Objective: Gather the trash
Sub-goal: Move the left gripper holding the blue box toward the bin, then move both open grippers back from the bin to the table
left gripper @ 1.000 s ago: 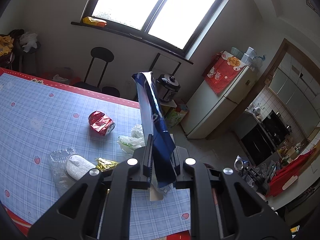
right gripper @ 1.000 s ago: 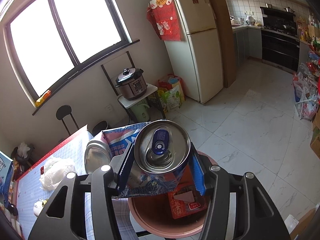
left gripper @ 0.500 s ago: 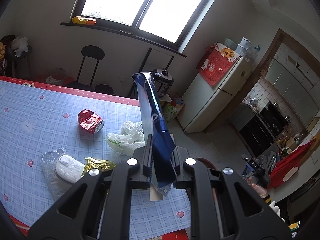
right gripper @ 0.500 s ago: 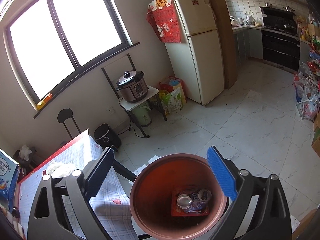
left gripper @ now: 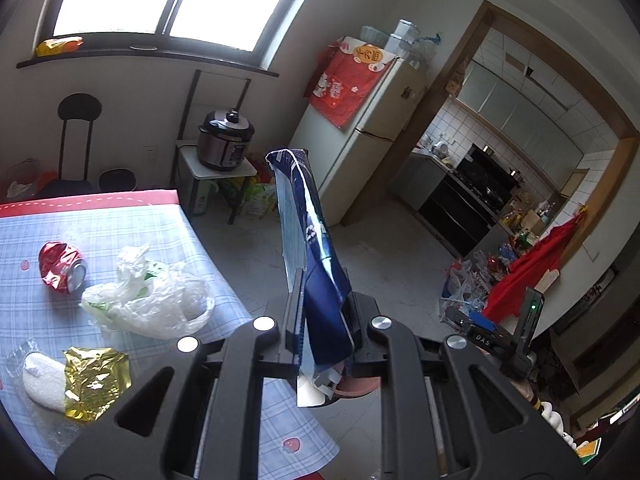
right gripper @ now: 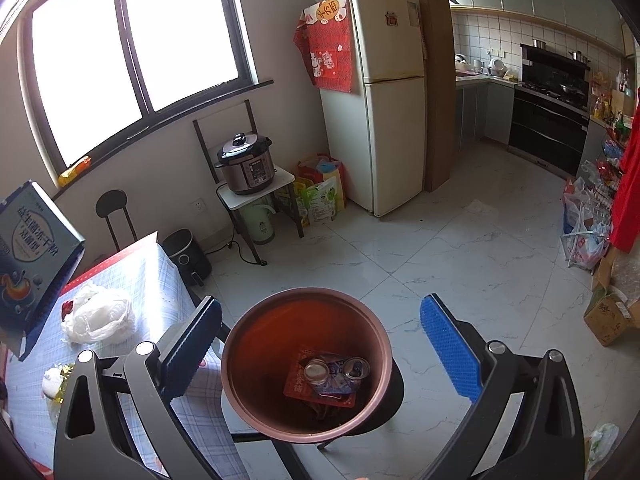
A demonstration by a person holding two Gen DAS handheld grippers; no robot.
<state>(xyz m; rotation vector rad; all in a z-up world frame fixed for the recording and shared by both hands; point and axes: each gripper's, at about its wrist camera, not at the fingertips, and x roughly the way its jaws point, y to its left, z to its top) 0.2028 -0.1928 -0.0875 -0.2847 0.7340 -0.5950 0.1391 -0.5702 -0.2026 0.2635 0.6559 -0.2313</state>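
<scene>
My left gripper (left gripper: 320,304) is shut on a flattened blue carton (left gripper: 308,240) and holds it upright beyond the table's right edge; the carton also shows at the left of the right wrist view (right gripper: 32,264). My right gripper (right gripper: 320,340) is open and empty above a brown trash bin (right gripper: 306,364). The bin holds two cans (right gripper: 336,370) and a red wrapper (right gripper: 298,386). On the checked tablecloth (left gripper: 36,300) lie a crushed red can (left gripper: 60,266), a white plastic bag (left gripper: 148,300), a gold foil wrapper (left gripper: 96,382) and a clear plastic pack (left gripper: 38,380).
The bin stands on a dark stool by the table corner (right gripper: 160,264). A rice cooker (right gripper: 246,168) sits on a small stand, beside a fridge (right gripper: 384,104). Bags and boxes (right gripper: 592,240) line the right side of the tiled floor.
My right gripper opened and the can it held dropped into the bin. My left gripper swung right with the carton, from over the table to past its edge.
</scene>
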